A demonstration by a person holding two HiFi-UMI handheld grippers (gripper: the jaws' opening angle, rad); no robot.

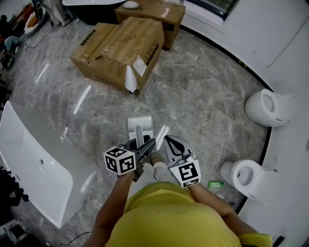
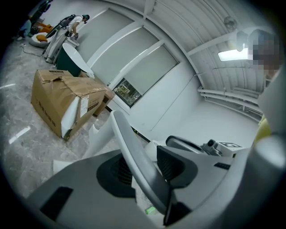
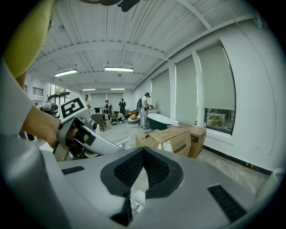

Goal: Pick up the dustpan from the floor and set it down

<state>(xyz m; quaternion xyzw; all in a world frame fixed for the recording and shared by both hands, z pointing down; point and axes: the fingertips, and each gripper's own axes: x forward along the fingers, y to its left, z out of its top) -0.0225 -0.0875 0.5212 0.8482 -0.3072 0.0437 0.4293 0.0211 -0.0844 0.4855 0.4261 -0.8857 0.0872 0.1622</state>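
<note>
One dustpan (image 1: 140,126), white pan with grey handle, sits just ahead of the person's feet, low over or on the floor (image 1: 203,101); contact can't be resolved. Left tongs (image 2: 145,169) clamp its handle. Right tongs (image 3: 142,166) closed, empty. Judgement: pickup done; set-down and release remain.

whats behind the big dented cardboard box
A second cardboard box stands behind the dented cardboard box, with a white object on top. The dented one covers its lower near corner.
</note>
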